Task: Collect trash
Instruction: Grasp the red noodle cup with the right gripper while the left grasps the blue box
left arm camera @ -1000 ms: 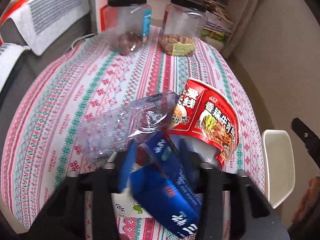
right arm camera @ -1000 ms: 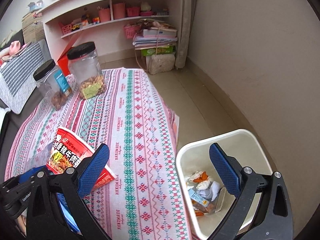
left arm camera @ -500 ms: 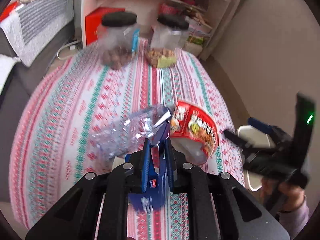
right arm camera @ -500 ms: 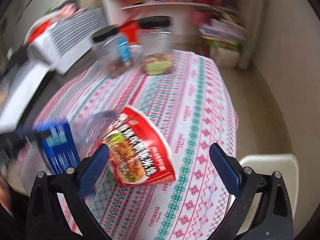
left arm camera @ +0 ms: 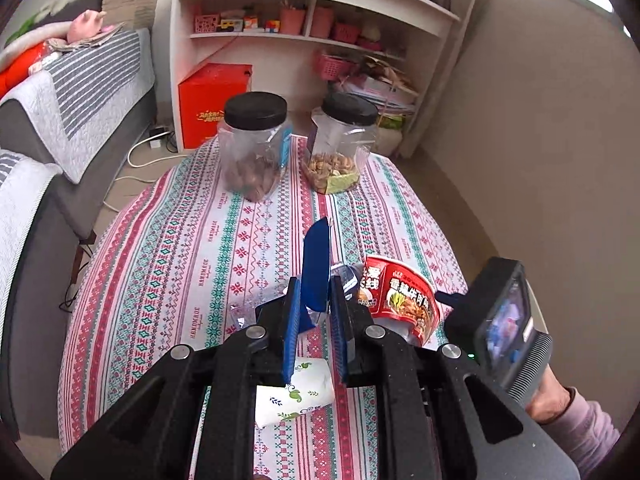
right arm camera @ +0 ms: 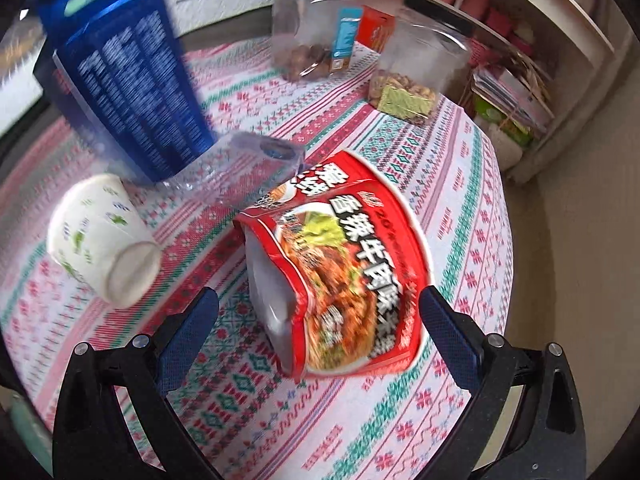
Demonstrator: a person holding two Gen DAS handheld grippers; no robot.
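Note:
My left gripper [left arm camera: 314, 312] is shut on a blue carton [left arm camera: 316, 268] and holds it above the table; the carton also shows in the right wrist view [right arm camera: 128, 76]. A red instant-noodle cup [right arm camera: 340, 264] lies on its side on the patterned tablecloth [right arm camera: 460, 184], also seen in the left wrist view [left arm camera: 400, 300]. My right gripper [right arm camera: 316, 332] is open, its fingers on either side of the cup's near end. A white paper cup [right arm camera: 100, 236] lies on its side to the left. A crushed clear plastic bottle [right arm camera: 248, 160] lies behind the noodle cup.
Two clear jars with black lids [left arm camera: 254, 148] [left arm camera: 340, 144] stand at the table's far end. A white shelf unit [left arm camera: 312, 40] and a red box [left arm camera: 214, 104] are behind. A grey sofa [left arm camera: 60, 100] is at the left. The wall is at the right.
My left gripper closed on the blue carton and lifted it off the table. My right gripper swung from the bin to the table and now frames the noodle cup.

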